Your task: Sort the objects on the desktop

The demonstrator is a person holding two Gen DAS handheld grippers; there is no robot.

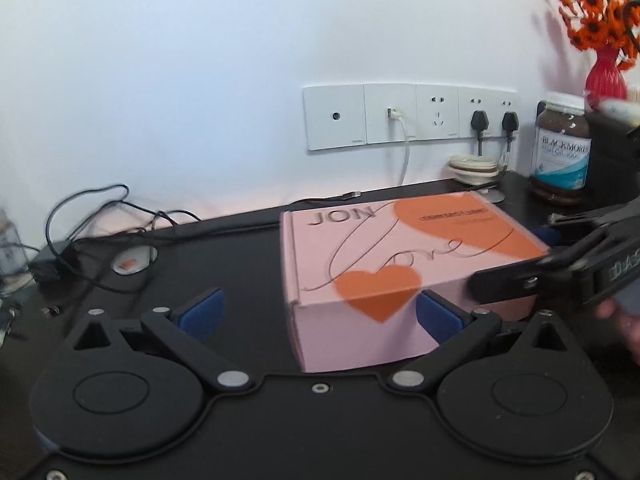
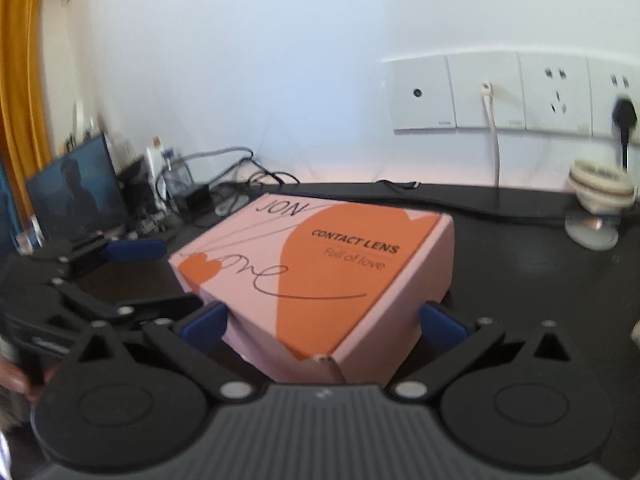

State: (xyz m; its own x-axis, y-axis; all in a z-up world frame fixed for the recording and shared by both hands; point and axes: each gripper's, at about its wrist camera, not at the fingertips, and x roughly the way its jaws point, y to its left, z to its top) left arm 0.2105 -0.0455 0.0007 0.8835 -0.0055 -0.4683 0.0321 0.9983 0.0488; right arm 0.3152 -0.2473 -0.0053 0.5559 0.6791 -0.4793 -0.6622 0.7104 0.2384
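A pink cardboard box (image 1: pixel 400 264) printed with orange hearts and "love" lies flat on the black desk (image 1: pixel 240 264). My left gripper (image 1: pixel 320 314) is open at the box's near left corner: its right pad (image 1: pixel 438 316) is in front of the box's front face, and its left pad (image 1: pixel 202 312) is over bare desk. In the right wrist view the same box (image 2: pixel 320 264) points its near corner between the blue pads of my right gripper (image 2: pixel 323 323), which is open and flanks that corner. My left gripper's pad (image 2: pixel 136 250) shows at the box's far left.
A brown supplement bottle (image 1: pixel 560 152), a red vase of orange flowers (image 1: pixel 606 76) and a stack of white rings (image 1: pixel 474 168) stand at the back right. Wall sockets (image 1: pixel 412 116) carry plugs. Tangled cables (image 1: pixel 100 220) and a monitor (image 2: pixel 76 192) fill the left side.
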